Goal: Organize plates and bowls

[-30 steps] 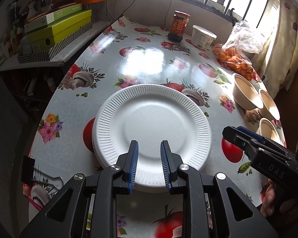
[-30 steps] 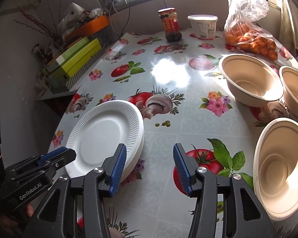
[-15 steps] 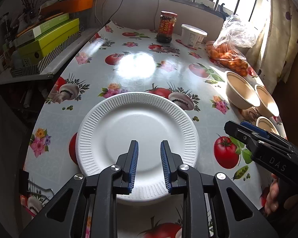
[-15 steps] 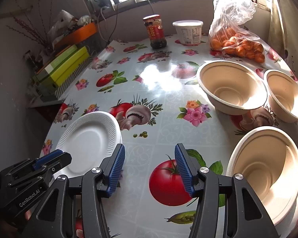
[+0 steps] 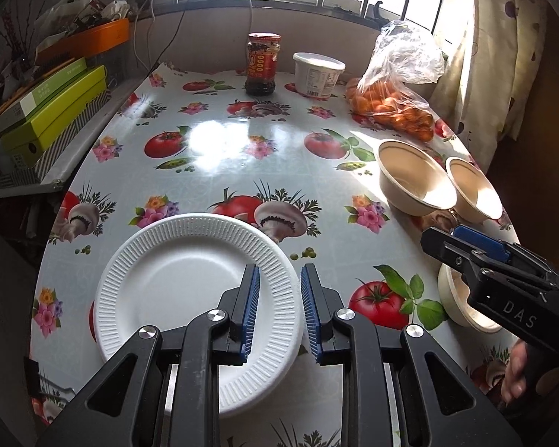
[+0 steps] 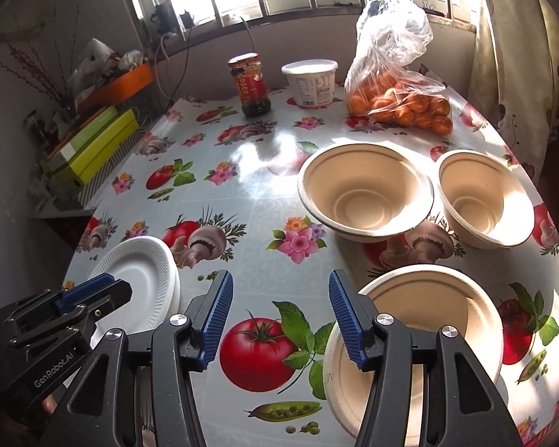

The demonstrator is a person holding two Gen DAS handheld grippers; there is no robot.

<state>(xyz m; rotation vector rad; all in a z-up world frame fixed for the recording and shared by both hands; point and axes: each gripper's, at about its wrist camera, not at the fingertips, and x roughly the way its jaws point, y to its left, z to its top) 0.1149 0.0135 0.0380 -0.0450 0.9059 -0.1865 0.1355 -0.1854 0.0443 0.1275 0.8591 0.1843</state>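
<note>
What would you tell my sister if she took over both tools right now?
Left tool: narrow gap, holding nothing, above the white plates stacked at the near left.
Right tool: open, jaws just widened, holding nothing, beside the nearest bowl.
Two more bowls sit apart behind it.
Done: plates stacked.
Left: probably nest the three bowls.

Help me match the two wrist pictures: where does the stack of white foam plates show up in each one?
Left wrist: stack of white foam plates, low and centre-left, right before the gripper.
Right wrist: the same stack, at the lower left edge.
Shared landmark: the red-lidded sauce jar at the table's far end.
</note>
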